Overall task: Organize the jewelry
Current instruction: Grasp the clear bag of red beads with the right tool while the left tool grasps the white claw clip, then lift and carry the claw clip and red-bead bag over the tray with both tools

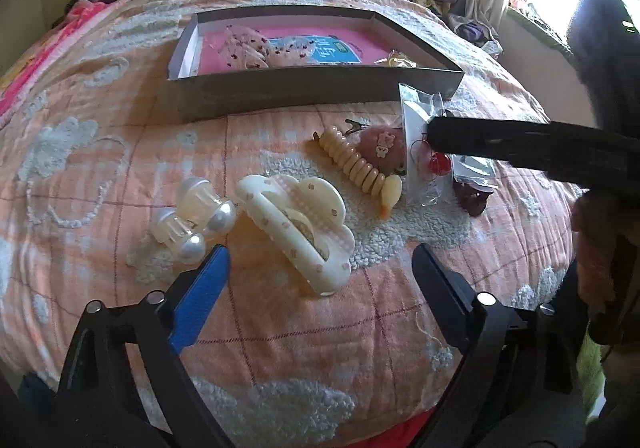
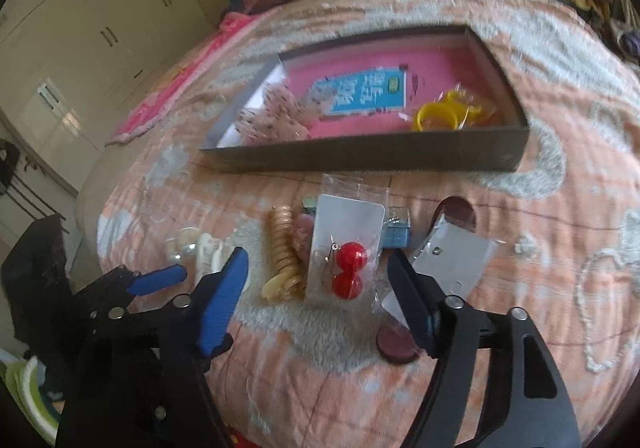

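- The left tool [image 1: 320, 272] hung spread over the bed [image 1: 120, 167], pinching nothing; its blue pad and black pad stood either side of the cloud clip [image 1: 296, 224], so it looked lined up to take that clip next
- The right tool [image 2: 316, 268] was also spread and empty, angled down, with the bagged red earrings [image 2: 347, 264] lying between its pads but untouched; I judged it was set to pinch that bag
- Just left of the cloud clip lay the pearl clip [image 1: 192, 219], touching or nearly touching it, which could get in the blue pad's way
- Beyond the clips sat a beige spiral tie [image 1: 356, 159] and a pink puff [image 1: 384, 147], crowded against the earring bag, likely dumped together for sorting
- To the right of the bag lay a second packet [image 2: 452, 248] over dark round pieces [image 2: 398, 344], close to the right tool's black pad
- Farther back the box [image 1: 312, 91] lay open on the bed, apparently the place to gather things: a scrunchie [image 2: 276, 115] and a yellow ring [image 2: 434, 117] were already inside on its pink floor
- Most pieces were not yet in the box
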Available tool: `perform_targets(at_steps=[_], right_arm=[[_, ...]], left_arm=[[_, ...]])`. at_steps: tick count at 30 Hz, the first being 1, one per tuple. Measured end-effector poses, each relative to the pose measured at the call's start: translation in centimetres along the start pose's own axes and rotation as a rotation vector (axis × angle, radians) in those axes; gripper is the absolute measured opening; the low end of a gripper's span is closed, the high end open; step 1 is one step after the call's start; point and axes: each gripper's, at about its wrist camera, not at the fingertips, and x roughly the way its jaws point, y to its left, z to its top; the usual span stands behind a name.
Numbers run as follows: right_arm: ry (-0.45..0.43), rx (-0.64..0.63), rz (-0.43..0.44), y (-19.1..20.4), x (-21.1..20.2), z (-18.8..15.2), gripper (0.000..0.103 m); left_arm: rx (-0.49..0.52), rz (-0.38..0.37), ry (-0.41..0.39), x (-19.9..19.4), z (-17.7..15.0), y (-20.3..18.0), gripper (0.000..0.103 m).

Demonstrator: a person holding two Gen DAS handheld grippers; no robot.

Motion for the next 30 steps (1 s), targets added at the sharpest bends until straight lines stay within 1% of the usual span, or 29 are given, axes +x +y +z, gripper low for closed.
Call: perform_targets(at_steps=[2, 4, 6, 8, 9, 11, 13, 17, 18, 19, 24, 30], right_arm=[[0.021, 0.028, 0.004, -0.3, 1.0, 0.1, 0.062], [0.029, 0.035, -0.002, -0.5, 1.6, 0.1, 0.057], [0.038, 0.046, -0.017, -0.7, 2.0, 0.0, 0.039], [0.02, 0.079, -0.006, -1.1, 1.8, -0.3, 0.038], [0.004, 0.086, 0.0, -1.2, 1.4, -0.5, 0.038], [-0.021, 0.088, 0.001, -1.4, 0.4, -0.7, 0.038], [-0.06, 0.092, 0.008, -1.6, -1.0, -0.7, 0.038], [-0.137, 0.078, -0.009, -1.9, -4.5, -0.9, 0.038], [-0.159, 0.071, -0.019, -2.0, -5.7, -1.1, 0.038], [-0.169, 0.068, -0.024, -2.1, -6.2, -1.2, 0.038], [-0.215, 0.068, -0.068, -2.7, -9.0, -2.0, 0.038], [-0.246, 0.072, -0.074, -3.0, -10.6, -2.7, 0.038]], left_arm=[[0.002, -0.009, 0.003, 0.3, 0.1, -0.1, 0.081], [0.003, -0.015, 0.004, 0.6, 0.3, -0.1, 0.08], [-0.002, -0.019, 0.014, 1.3, 0.6, -0.1, 0.079], [-0.001, -0.01, 0.032, 2.0, 0.8, -0.2, 0.076], [0.0, 0.001, 0.036, 2.2, 1.0, -0.3, 0.073], [-0.002, 0.004, 0.031, 2.3, 1.2, -0.5, 0.07], [-0.004, 0.006, 0.03, 2.4, 1.4, -0.6, 0.059], [0.005, 0.004, 0.036, 2.7, 2.1, -0.9, 0.05], [0.009, 0.004, 0.036, 2.7, 2.2, -1.1, 0.039], [0.017, 0.006, 0.038, 2.8, 2.3, -1.2, 0.03], [0.037, 0.004, 0.04, 2.8, 2.5, -2.1, 0.03], [0.065, 0.0, 0.019, 1.7, 2.6, -3.2, 0.03]])
